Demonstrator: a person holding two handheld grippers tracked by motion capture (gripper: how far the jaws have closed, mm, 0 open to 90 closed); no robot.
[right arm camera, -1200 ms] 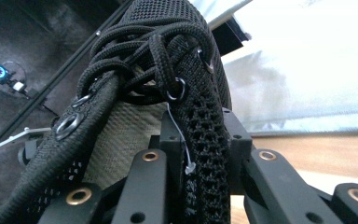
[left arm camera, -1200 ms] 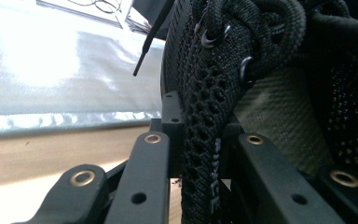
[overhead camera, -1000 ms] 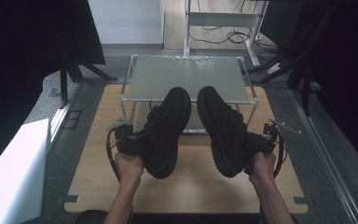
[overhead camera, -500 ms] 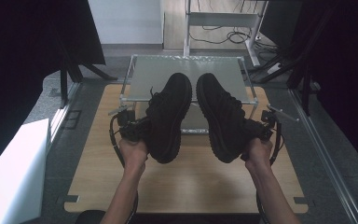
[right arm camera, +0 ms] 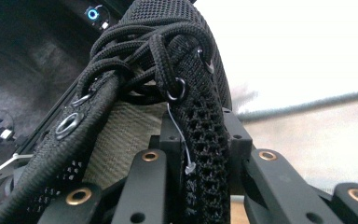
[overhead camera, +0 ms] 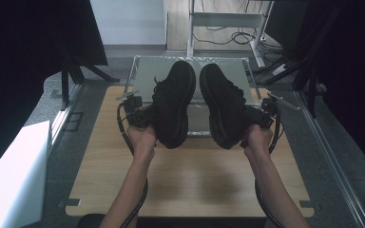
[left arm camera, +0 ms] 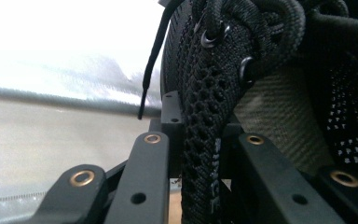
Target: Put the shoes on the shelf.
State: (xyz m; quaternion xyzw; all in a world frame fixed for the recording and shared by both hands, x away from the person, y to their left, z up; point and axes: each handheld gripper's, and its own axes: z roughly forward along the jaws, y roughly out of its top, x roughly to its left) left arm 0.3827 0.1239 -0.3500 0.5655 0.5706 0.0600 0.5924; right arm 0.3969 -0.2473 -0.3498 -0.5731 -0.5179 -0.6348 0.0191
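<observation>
Two black mesh lace-up shoes are held up side by side, toes pointing away, over the wooden table (overhead camera: 190, 183). The left shoe (overhead camera: 173, 102) hangs from my left gripper (overhead camera: 145, 116), which is shut on the shoe's side wall near the eyelets. In the left gripper view the jaws pinch that mesh wall (left arm camera: 205, 154) between them, with a loose lace end dangling. The right shoe (overhead camera: 223, 107) is held the same way by my right gripper (overhead camera: 256, 118). In the right gripper view its jaws clamp the right shoe's mesh wall (right arm camera: 205, 154) below the knotted laces.
A low metal-framed rack (overhead camera: 142, 71) with a pale shelf stands at the table's far edge, under the shoes' toes. A white box (overhead camera: 9, 171) sits on the floor at the left. Dark stands and cables (overhead camera: 228, 35) lie beyond the rack.
Both hands have carried the shoes upward and away from the person, so the toes now reach over the rack's shelf. Both grips are unchanged.
</observation>
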